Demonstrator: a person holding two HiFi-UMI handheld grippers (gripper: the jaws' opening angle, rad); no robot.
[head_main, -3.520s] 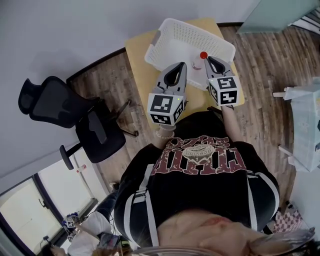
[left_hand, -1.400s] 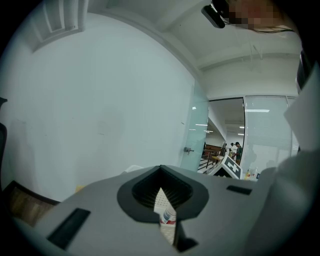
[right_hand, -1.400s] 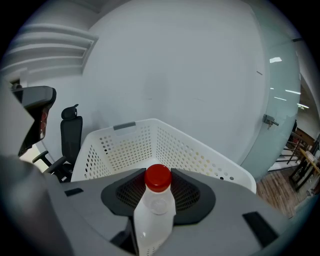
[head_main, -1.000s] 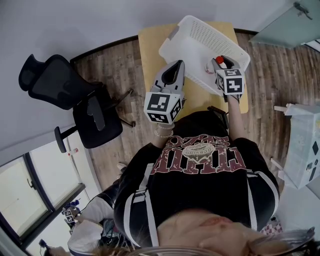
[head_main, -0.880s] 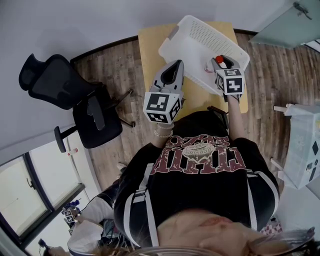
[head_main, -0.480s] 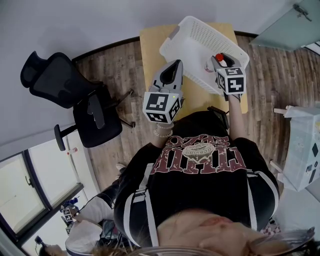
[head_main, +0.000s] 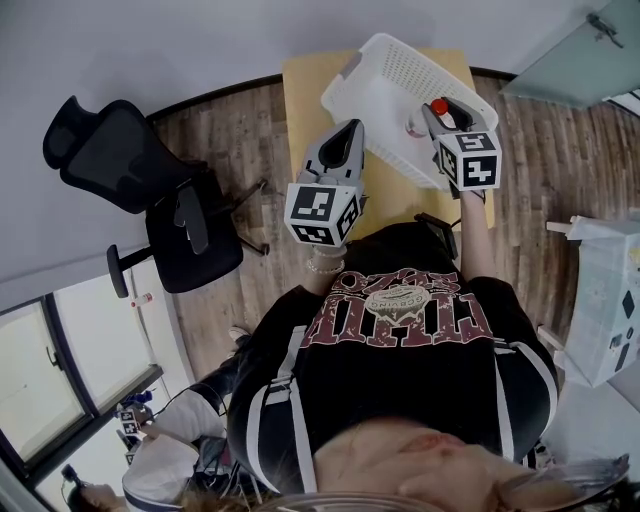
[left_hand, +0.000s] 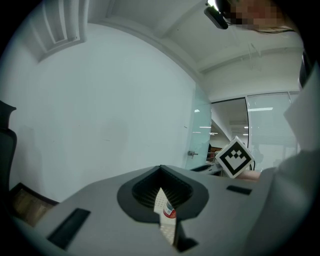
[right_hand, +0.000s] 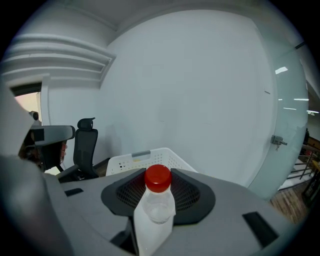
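Note:
My right gripper is shut on a clear plastic bottle with a red cap, held upright above the near right side of a white perforated basket. In the right gripper view the basket shows low behind the jaws. The basket stands on a small yellow table. My left gripper hovers shut over the table's near edge, left of the basket, holding nothing. In the left gripper view only a sliver of basket and a bottle label show between its jaws; the right gripper's marker cube is at the right.
A black office chair stands on the wood floor left of the table. A white cabinet is at the far right, and a glass door at the upper right. A plain wall runs behind the table.
My right gripper has risen with the bottle, so the basket now sits lower behind it. Its marker cube has come into the left gripper view. The left gripper has barely moved.

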